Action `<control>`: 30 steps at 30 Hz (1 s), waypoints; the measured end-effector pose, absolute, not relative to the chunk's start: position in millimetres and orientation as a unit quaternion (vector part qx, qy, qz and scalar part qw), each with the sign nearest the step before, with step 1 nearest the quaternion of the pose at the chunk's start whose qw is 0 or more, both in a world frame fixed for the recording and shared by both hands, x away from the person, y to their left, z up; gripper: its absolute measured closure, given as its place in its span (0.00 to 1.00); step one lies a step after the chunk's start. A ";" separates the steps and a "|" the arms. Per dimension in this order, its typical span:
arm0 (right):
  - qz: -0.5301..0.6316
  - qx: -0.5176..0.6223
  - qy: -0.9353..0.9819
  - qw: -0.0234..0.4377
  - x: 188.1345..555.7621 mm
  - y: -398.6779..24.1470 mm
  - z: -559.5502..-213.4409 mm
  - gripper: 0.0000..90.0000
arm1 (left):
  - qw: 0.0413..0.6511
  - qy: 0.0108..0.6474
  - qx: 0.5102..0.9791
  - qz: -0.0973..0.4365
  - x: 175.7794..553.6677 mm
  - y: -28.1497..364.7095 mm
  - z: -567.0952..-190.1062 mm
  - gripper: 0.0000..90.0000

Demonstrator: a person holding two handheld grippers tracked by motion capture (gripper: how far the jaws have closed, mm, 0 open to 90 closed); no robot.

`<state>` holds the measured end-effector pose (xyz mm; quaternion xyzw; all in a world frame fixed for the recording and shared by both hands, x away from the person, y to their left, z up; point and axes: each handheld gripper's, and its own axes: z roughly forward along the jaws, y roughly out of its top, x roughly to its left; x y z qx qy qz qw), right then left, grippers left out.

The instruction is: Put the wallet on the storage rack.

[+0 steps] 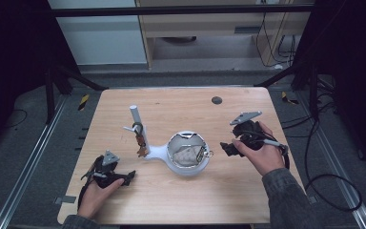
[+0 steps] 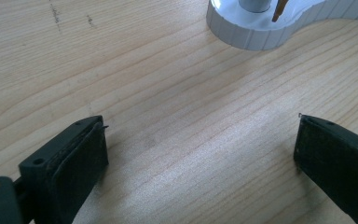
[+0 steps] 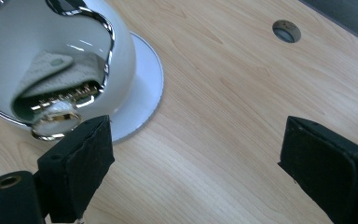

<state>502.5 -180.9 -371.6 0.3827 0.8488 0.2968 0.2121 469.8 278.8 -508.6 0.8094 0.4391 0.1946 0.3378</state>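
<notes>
A white stand (image 1: 159, 152) sits mid-table, with an upright post (image 1: 136, 115) carrying small hanging trinkets (image 1: 140, 140) and a chrome-rimmed bowl (image 1: 187, 151). The bowl (image 3: 51, 51) holds a pale cloth (image 3: 51, 74), and a shiny metal piece (image 3: 56, 120) rests at its rim. My right gripper (image 1: 226, 149) is just right of the bowl. Its jaws (image 3: 196, 158) are open over bare wood, and the left pad (image 3: 91, 158) is close to the bowl's foot. My left gripper (image 1: 129, 175) lies low at the front left, open (image 2: 200, 154), pointing at the stand's base (image 2: 261, 35).
The wooden table (image 1: 248, 191) has a round cable hole (image 1: 216, 100) near its far edge, also seen from the right gripper (image 3: 286, 30). Black frame bars and cables surround the table. Bare wood lies in front of the stand and to the right.
</notes>
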 end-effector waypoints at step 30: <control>0.321 0.460 0.805 0.194 485.1 -235.6 -443.8 0.10 | 0.338 0.436 0.811 0.194 469.3 279.0 -508.7 0.01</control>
